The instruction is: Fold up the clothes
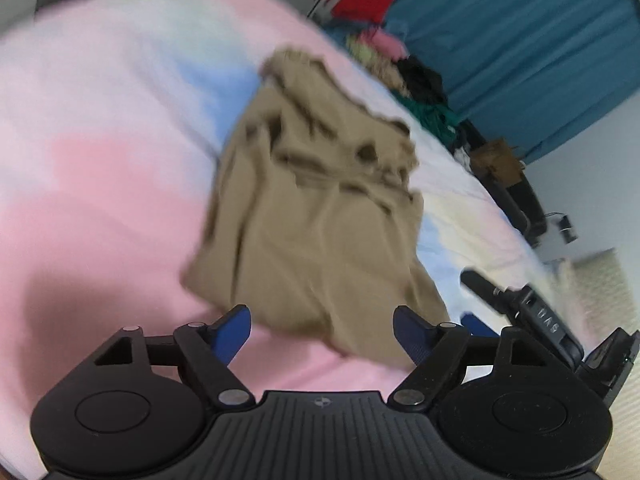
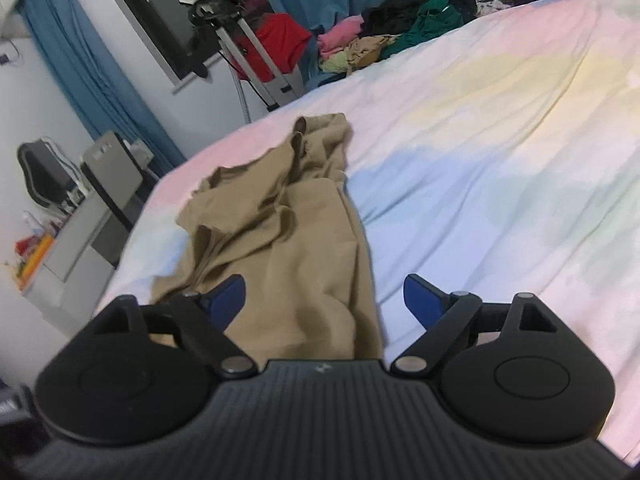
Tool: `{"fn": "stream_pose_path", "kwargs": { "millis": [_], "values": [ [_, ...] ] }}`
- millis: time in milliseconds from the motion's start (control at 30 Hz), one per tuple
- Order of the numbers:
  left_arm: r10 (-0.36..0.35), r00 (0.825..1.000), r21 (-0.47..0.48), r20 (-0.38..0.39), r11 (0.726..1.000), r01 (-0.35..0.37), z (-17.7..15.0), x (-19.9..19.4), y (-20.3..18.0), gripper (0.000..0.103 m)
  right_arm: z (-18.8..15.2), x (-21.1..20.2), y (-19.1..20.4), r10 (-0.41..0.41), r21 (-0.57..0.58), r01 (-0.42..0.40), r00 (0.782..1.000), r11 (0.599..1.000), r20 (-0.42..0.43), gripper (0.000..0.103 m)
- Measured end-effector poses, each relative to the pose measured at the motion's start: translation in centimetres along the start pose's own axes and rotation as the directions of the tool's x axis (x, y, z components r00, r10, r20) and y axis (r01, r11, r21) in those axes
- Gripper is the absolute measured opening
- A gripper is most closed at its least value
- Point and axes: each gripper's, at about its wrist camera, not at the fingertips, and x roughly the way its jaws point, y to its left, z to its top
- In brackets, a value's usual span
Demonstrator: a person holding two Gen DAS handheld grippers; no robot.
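Note:
A tan garment [image 1: 316,208] lies crumpled on the pastel bed sheet [image 1: 100,160]. It also shows in the right wrist view [image 2: 280,232], stretched lengthwise toward me. My left gripper [image 1: 322,332] is open and empty, hovering just above the garment's near edge. My right gripper [image 2: 324,300] is open and empty above the garment's near end, with the cloth passing under its left finger. The right gripper's body [image 1: 560,332] shows at the lower right of the left wrist view.
A pile of mixed clothes [image 2: 384,36] lies at the far edge of the bed. Blue curtains [image 1: 520,40] hang behind. A red item on a metal stand [image 2: 276,48], a desk with clutter [image 2: 60,240] and a chair [image 2: 40,176] stand beside the bed.

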Motion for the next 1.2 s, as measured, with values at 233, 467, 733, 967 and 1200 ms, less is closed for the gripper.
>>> {"fn": "stream_pose_path", "kwargs": {
  "millis": [233, 467, 733, 967, 1200],
  "values": [
    [-0.046, 0.995, -0.262, -0.089, 0.965, 0.021, -0.2, 4.1, 3.3, 0.081, -0.1, -1.9, -0.4, 0.215, 0.228, -0.206, 0.977, 0.952, -0.015, 0.088],
    [-0.017, 0.998, -0.372, 0.061, 0.927, 0.039, -0.2, 3.6, 4.3, 0.06, -3.7, 1.0, -1.0, 0.438, 0.509, -0.313, 0.887, 0.802, -0.146, 0.09],
    [-0.034, 0.988, -0.348, 0.149, 0.934, 0.085, -0.3, 2.5, 3.6, 0.01, -7.9, 4.2, -2.0, 0.509, 0.716, -0.216, 0.832, 0.664, -0.221, 0.089],
    [-0.125, 0.965, -0.284, 0.231, 0.94, 0.19, 0.3, 0.4, 2.7, 0.009, -7.3, 2.7, -6.4, 0.287, 0.783, -0.157, 0.957, 0.602, -0.029, 0.029],
    [-0.193, 0.922, -0.119, 0.336, 0.962, 0.245, 0.4, -2.8, -0.3, 0.008, -4.4, -0.3, -3.9, 0.278, 0.629, -0.284, 0.954, 0.724, 0.11, 0.013]
  ]
}}
